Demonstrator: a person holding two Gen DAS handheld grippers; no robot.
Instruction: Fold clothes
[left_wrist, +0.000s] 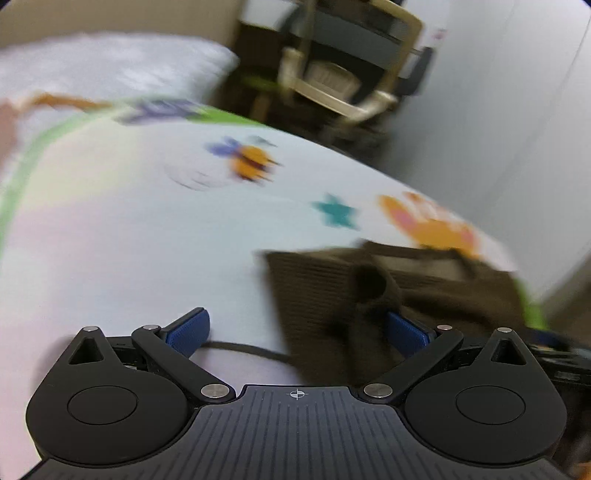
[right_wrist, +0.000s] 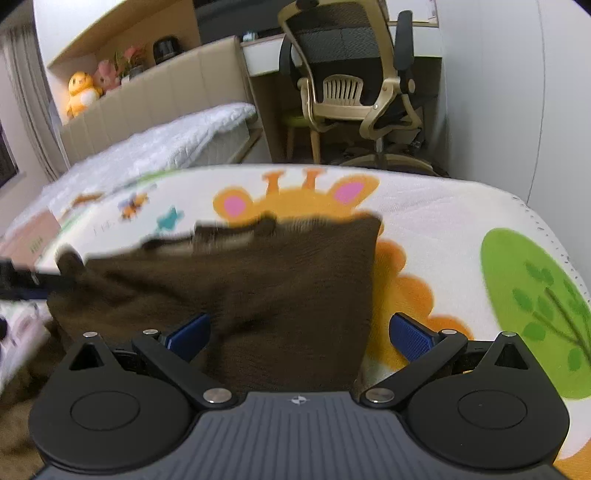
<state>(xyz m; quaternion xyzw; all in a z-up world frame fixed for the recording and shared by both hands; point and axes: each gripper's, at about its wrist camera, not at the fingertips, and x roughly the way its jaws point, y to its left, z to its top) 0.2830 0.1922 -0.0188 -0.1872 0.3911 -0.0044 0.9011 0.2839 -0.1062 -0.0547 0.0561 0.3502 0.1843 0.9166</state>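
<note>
A dark brown knitted garment (right_wrist: 280, 280) lies partly folded on a white play mat (right_wrist: 436, 221) printed with cartoon animals. My right gripper (right_wrist: 299, 332) is open just above the garment's near edge, the cloth lying between its blue pads (right_wrist: 410, 338). In the left wrist view the same garment (left_wrist: 332, 295) lies at the right. My left gripper (left_wrist: 297, 332) is open at its left edge, with cloth bunched against the right pad (left_wrist: 404, 332). The left wrist view is blurred by motion.
An office chair (right_wrist: 351, 74) and a small plastic chair (right_wrist: 341, 90) stand beyond the mat. A bed with a white quilt (right_wrist: 166, 144) and a beige headboard is at the left, with plush toys (right_wrist: 83, 92) on a shelf. A grey wall is at the right.
</note>
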